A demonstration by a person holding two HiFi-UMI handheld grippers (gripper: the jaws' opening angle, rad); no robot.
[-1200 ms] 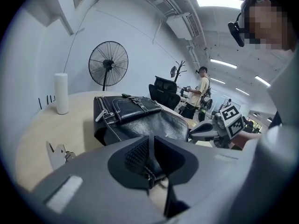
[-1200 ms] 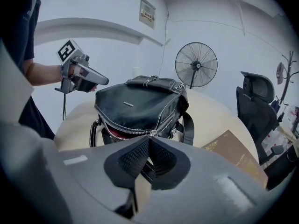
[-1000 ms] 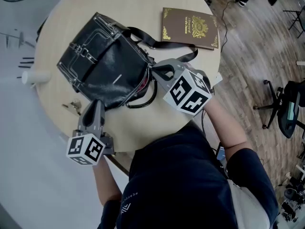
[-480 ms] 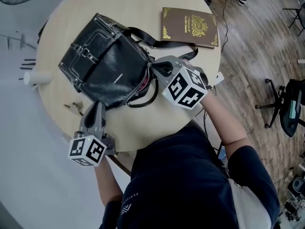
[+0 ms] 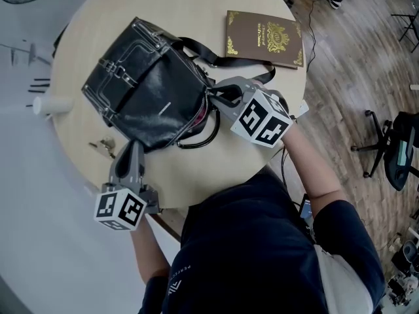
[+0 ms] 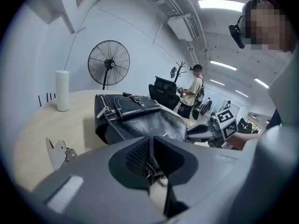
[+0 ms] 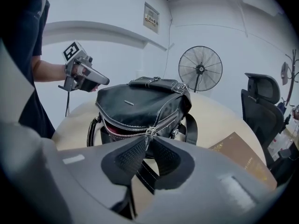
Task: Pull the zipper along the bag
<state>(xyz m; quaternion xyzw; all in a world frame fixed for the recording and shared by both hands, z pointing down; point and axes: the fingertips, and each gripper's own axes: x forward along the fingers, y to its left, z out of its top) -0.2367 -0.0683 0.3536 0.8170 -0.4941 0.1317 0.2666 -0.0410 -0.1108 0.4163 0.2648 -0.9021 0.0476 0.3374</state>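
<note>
We are closing the left gripper [image 6: 151, 143] on the bag [image 6: 149, 122] corner pinched at its tips, opening the right gripper [image 7: 147, 139], zipper pull [image 7: 149, 131] between its tips, half-open bag just ahead

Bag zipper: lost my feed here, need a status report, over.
Left gripper closing on bag corner. Right gripper opening, zipper pull at its tips. Zipper partly open, red lining showing. Book lies apart, nothing blocking.

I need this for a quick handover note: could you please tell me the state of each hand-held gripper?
Left hand-held gripper: closing on a metal tab at a corner of the bag.
Right hand-held gripper: opening, zipper pull between its jaws.
</note>
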